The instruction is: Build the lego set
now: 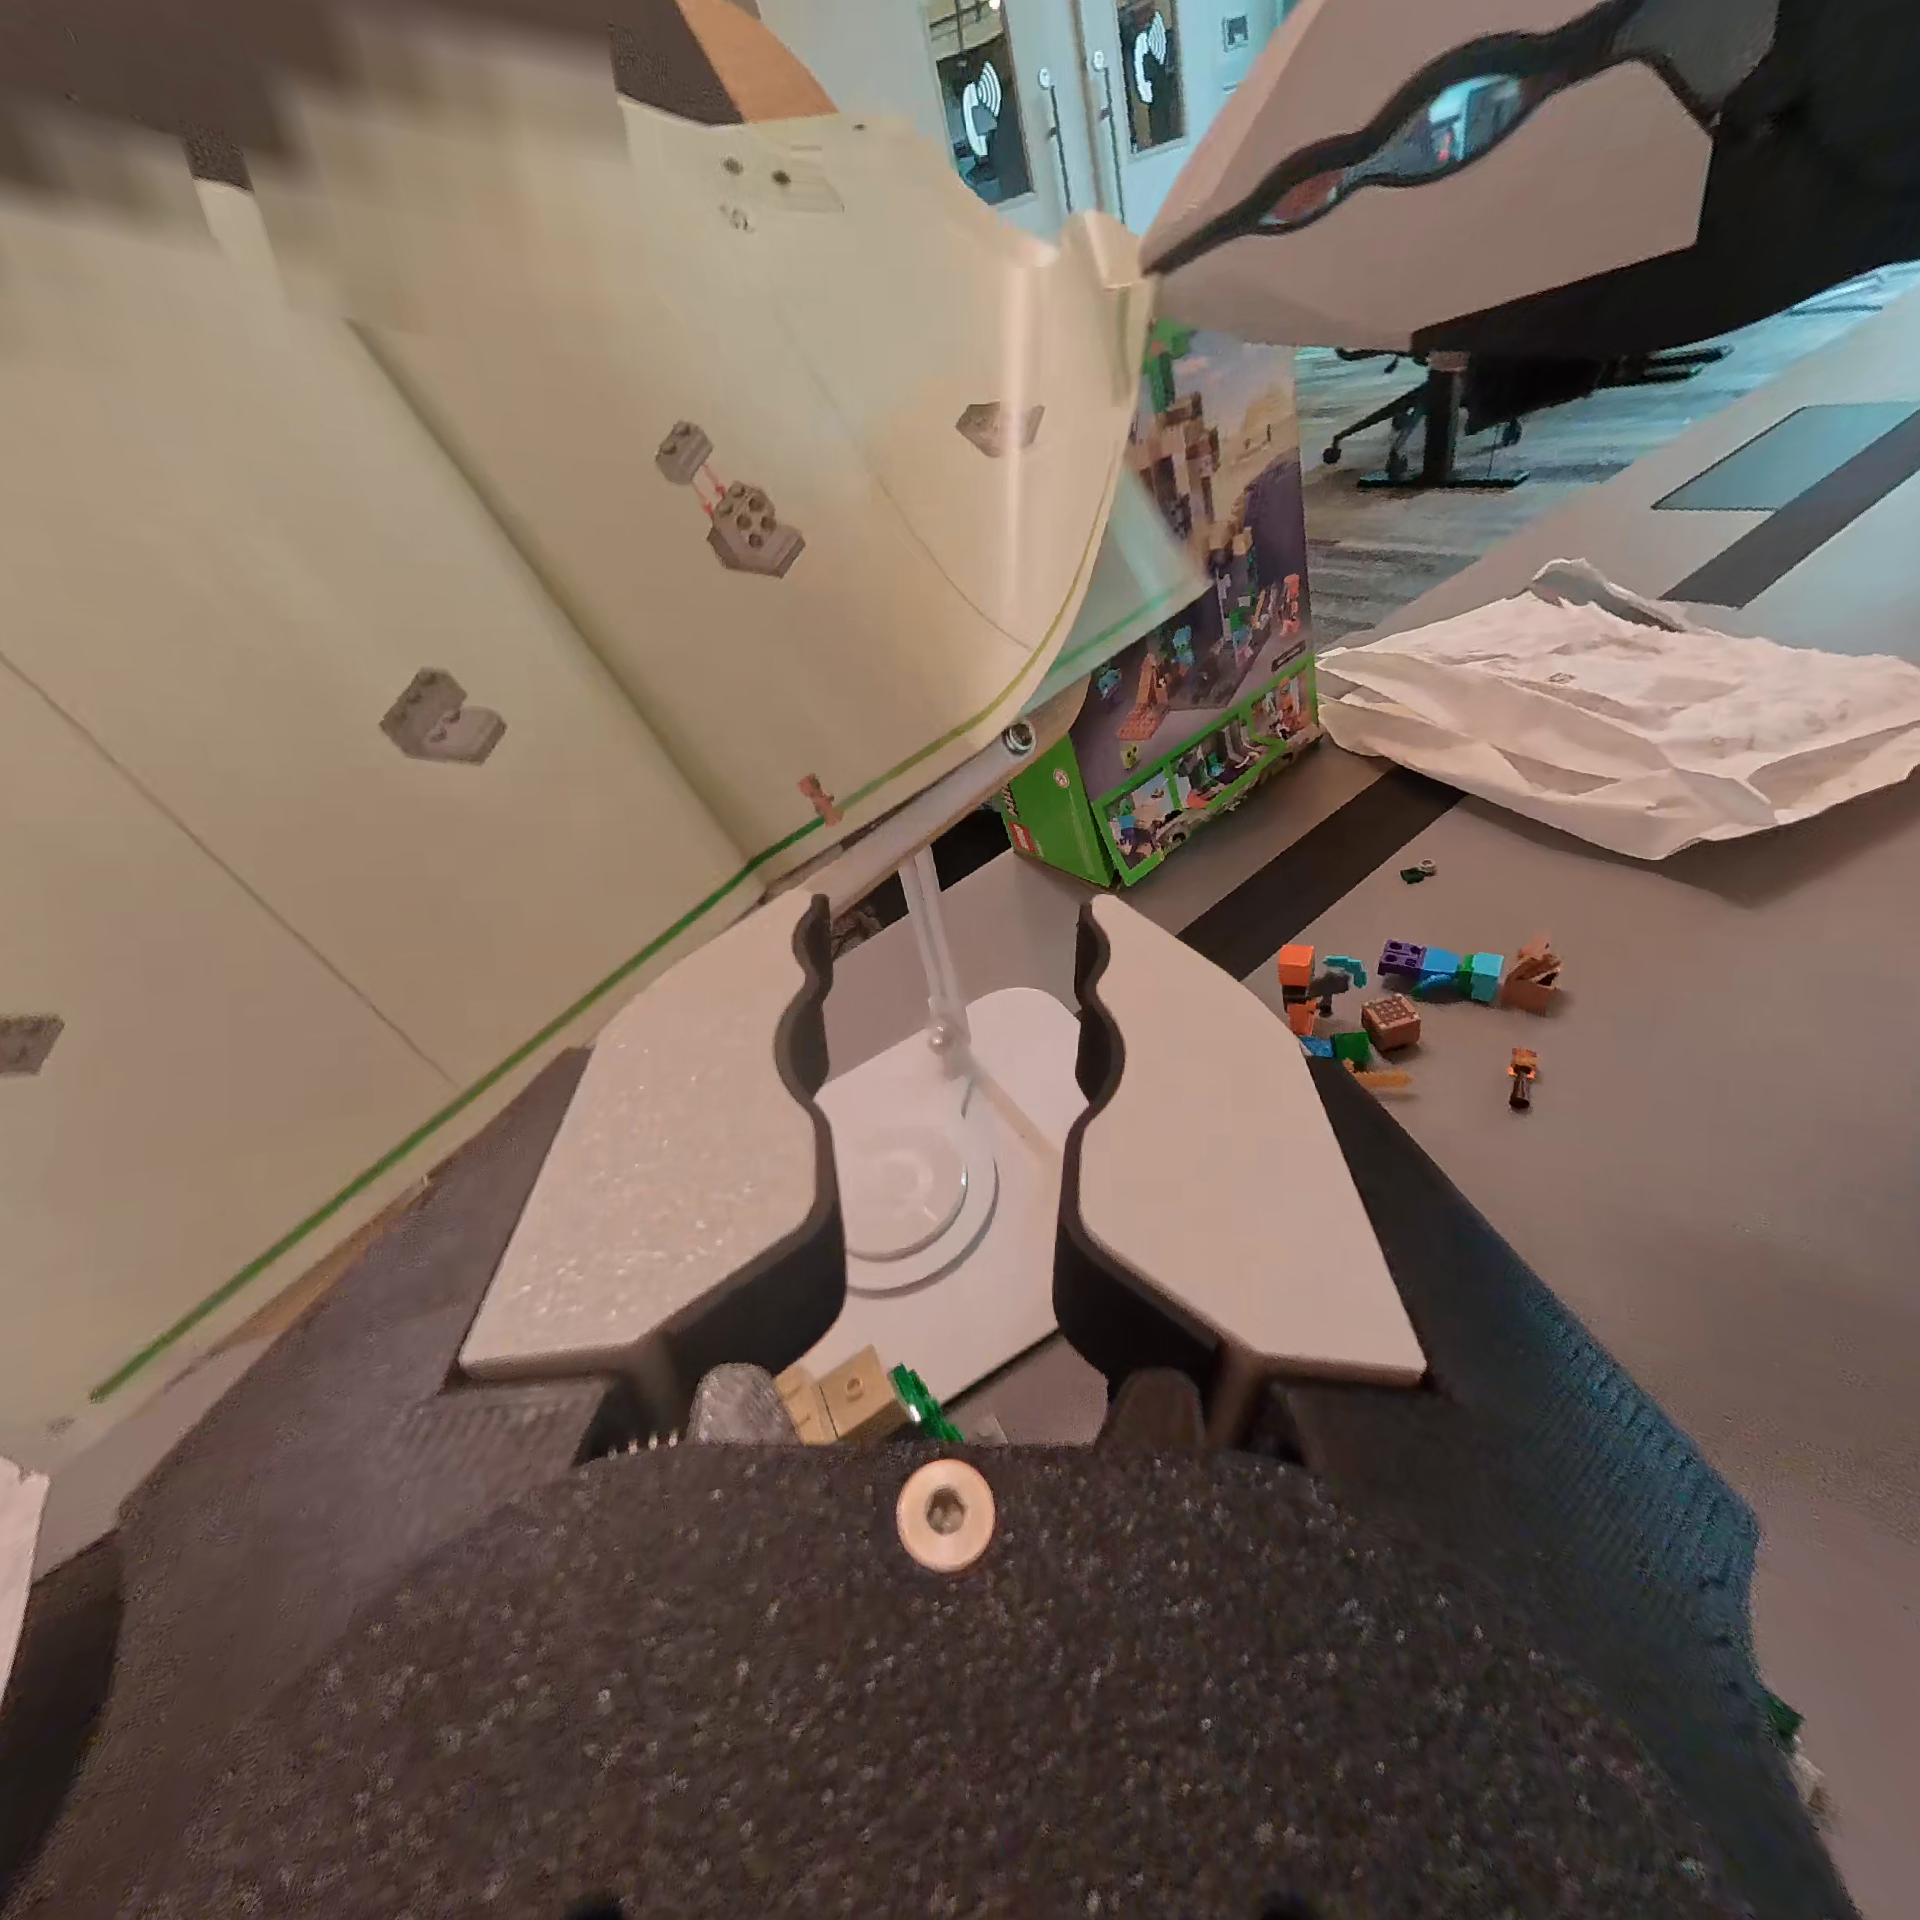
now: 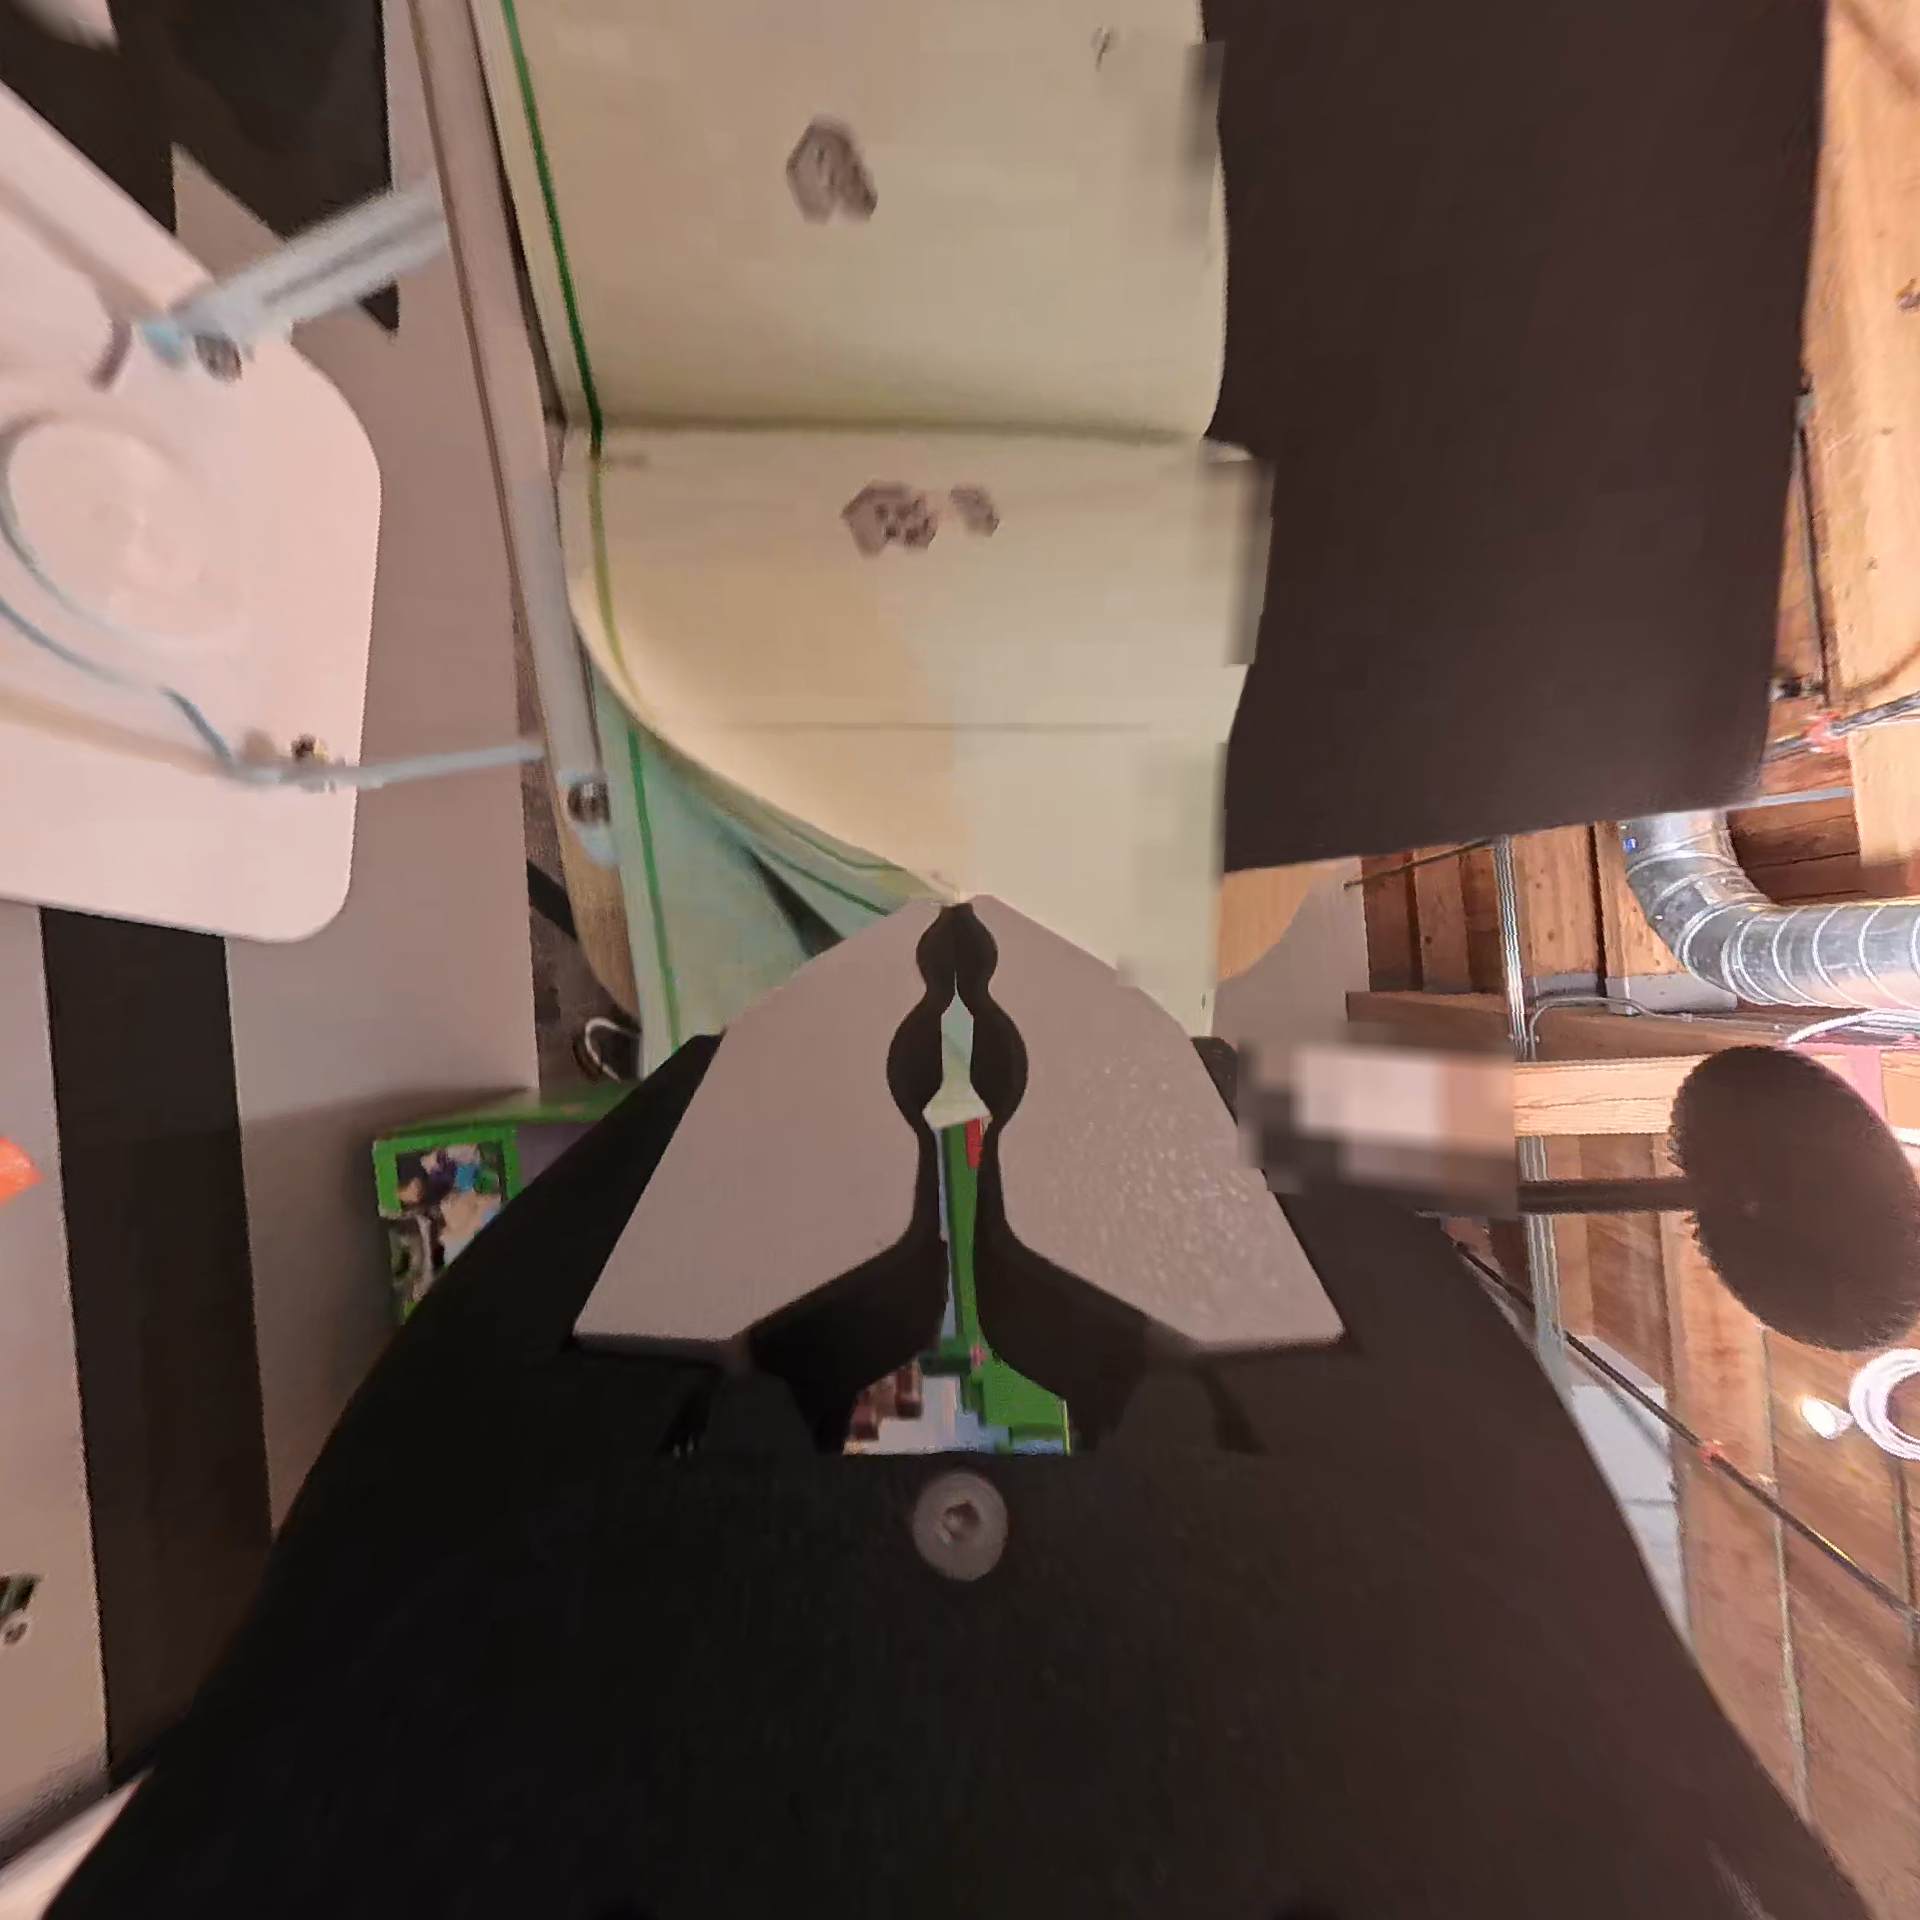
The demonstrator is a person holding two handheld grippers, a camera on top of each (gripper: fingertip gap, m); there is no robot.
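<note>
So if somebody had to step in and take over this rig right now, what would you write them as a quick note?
Right tongs: shut on a page corner of the instruction booklet, which sits on a clear stand; apparently mid page-turn.
Left tongs: open, empty, hovering over the stand's white base.
Pieces: small built figures and loose lego bricks lie on the grey table; a few tan and green bricks sit just under the left tongs. The set's box stands behind, with a crumpled paper bag beside it.
Done: a few small builds.
Left: finish the page turn, then keep building.
</note>
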